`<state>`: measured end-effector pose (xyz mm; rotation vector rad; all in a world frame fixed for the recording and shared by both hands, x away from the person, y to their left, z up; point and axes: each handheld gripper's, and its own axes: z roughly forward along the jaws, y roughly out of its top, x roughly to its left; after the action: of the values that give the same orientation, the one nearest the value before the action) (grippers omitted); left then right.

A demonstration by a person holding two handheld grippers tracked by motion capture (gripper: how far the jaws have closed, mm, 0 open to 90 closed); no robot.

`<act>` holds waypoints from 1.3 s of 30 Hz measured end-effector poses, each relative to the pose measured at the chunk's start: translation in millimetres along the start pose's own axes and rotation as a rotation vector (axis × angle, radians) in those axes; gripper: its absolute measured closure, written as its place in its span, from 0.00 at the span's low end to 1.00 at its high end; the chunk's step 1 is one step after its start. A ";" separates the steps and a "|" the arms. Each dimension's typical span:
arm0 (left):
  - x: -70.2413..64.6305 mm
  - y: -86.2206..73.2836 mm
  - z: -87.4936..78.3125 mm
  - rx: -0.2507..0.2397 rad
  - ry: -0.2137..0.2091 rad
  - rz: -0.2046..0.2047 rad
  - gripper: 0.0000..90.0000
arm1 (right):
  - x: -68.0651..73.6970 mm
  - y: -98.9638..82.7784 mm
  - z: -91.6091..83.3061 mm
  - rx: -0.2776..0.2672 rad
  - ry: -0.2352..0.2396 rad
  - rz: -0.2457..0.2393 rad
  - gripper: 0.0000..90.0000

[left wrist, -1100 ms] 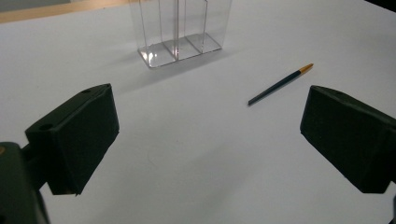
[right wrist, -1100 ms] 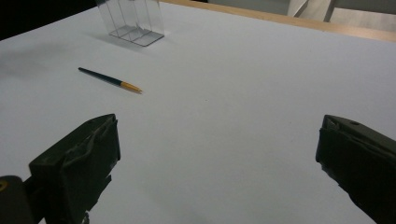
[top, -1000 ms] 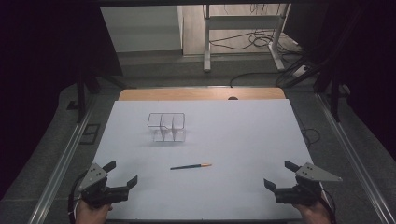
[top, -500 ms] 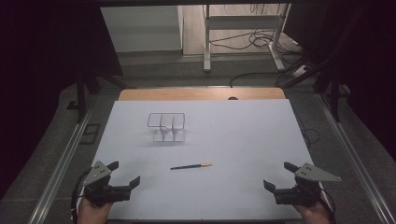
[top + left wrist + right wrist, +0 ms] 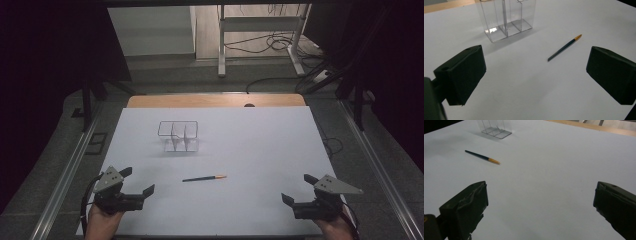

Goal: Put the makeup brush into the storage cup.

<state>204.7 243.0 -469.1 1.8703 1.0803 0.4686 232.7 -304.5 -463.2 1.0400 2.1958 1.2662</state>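
A dark pencil-like stick with an orange tip lies flat on the white table, near the middle. Behind it and to the left stands a clear plastic holder with compartments, nothing visible inside. My left gripper is at the front left corner, held in a hand, jaws wide apart with nothing between them. At the front right, my right gripper is open too and holds nothing. Both are well short of the stick.
A wooden strip runs along the table's far edge. Metal rails flank the table on both sides. Beyond the table, a desk frame and cables lie on the floor.
The left gripper has shifted slightly forward and right. The right gripper, stick and holder stay put.
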 end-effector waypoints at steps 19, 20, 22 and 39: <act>-0.4 15.4 13.7 0.051 -0.049 0.036 0.02 | 0.2 -0.5 2.5 0.028 -0.024 -0.005 0.01; 0.5 17.3 15.9 0.065 -0.058 0.044 0.02 | 0.1 -0.5 2.5 0.029 -0.025 -0.005 0.01; 1.2 18.3 17.1 0.074 -0.059 0.048 0.01 | 0.1 -0.5 2.5 0.030 -0.027 -0.004 0.01; 8.1 35.1 29.3 0.112 -0.100 0.077 0.02 | 0.1 -1.1 3.9 0.048 -0.037 0.001 0.01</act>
<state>246.3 227.1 -455.7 2.0179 0.9882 0.3605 234.7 -302.5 -466.2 1.0744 2.2077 1.1907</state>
